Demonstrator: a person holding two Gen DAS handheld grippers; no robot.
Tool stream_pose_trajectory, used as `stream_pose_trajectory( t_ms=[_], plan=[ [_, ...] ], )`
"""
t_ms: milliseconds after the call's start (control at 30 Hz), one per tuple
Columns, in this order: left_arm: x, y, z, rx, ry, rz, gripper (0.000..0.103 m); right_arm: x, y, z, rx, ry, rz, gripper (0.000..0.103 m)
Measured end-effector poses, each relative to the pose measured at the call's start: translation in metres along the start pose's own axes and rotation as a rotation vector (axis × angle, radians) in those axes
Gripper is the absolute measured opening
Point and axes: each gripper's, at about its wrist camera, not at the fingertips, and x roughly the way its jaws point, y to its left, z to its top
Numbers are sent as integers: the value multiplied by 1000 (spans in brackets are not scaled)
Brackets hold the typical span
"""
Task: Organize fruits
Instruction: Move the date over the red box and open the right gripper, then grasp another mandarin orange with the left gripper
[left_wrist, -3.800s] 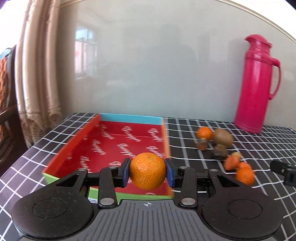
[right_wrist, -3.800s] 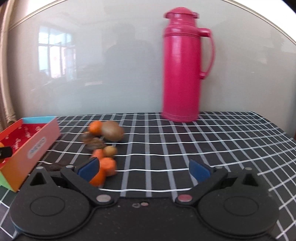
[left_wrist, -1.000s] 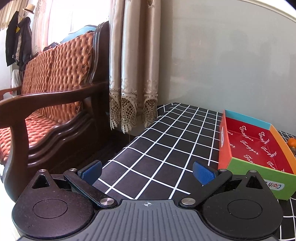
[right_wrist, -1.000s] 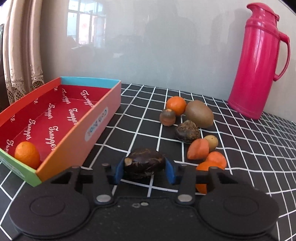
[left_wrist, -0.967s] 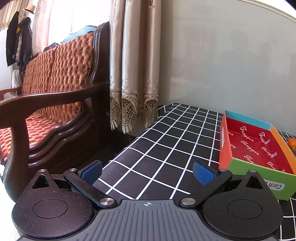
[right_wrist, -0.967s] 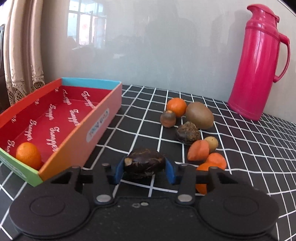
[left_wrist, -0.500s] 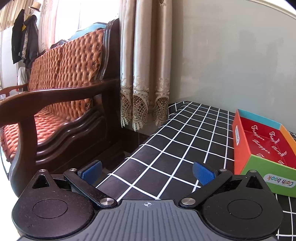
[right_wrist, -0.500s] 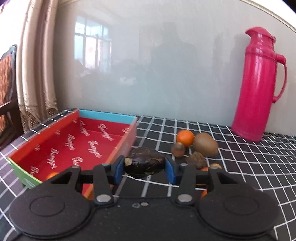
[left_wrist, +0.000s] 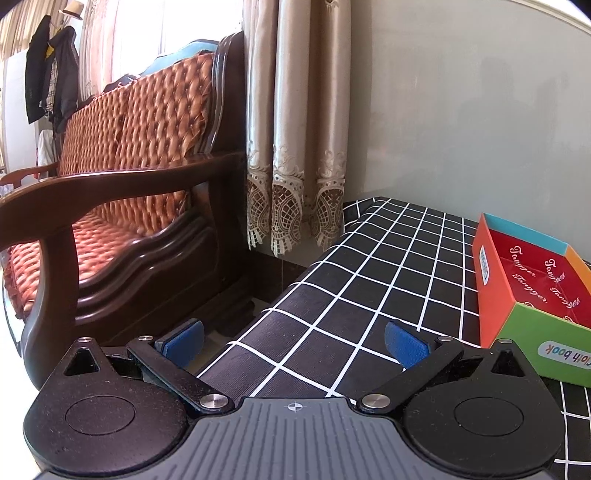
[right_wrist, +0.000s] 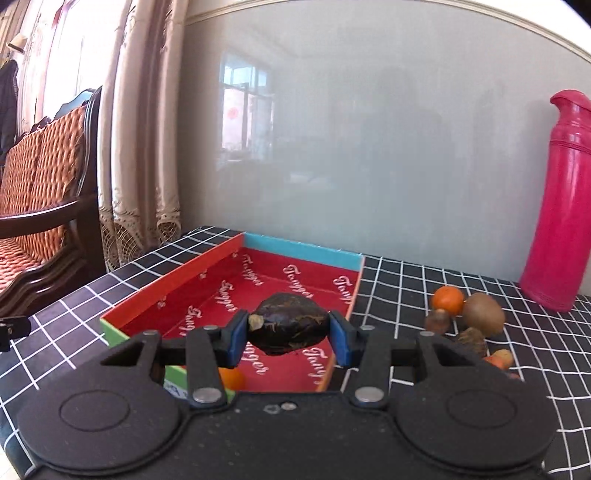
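One dark, wrinkled fruit (right_wrist: 287, 324) sits clamped between the fingers of the right gripper (right_wrist: 287, 334), which has swung away from the loose pile and now hangs over the near end of the red-lined box (right_wrist: 177, 295). A second ago the fruit was out over the checked tabletop (right_wrist: 406, 273) beside the box; now the red floor lies directly under it, so a release looks close. A mandarin (right_wrist: 231, 379) already lies in the near corner, partly hidden behind the gripper. The other fruits, among them a small orange (right_wrist: 447, 301) and a kiwi (right_wrist: 483, 314), wait on the cloth near the pink thermos (right_wrist: 557, 206).

The left gripper (left_wrist: 293, 341) has its fingers spread wide on nothing, parked off the box's left side near the tabletop's edge, leaving the box approach clear. The box floor is mostly bare, with low walls to clear.
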Motion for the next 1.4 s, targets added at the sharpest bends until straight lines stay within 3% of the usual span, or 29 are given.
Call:
stream_pose_trajectory(
  t_ms=[200,333,700,833,1067,1200,1400],
  plan=[
    [-1,-1,0,-5,-4,-1,103,7,6,-5,-4,40,4,45],
    [-2,-2,0,-5,-8,-6,103,-3,3,-5,-1,1,-3,53],
    [-8,-13,1,4,-26,-17,103,-12,-14,-4,1,-2,-33,54],
    [-11,-16,4,-22,-26,-50,103,-18,-36,-4,35,-4,-83,64],
    [-15,-28,4,-49,-25,-96,103,-34,-99,-6,176,-10,-183,65],
    [-21,-50,5,0,-51,-125,103,-46,-132,-11,222,-15,-255,67],
    [-33,-84,4,56,-107,-152,103,-65,-168,-17,239,-47,-363,80]
  ],
)
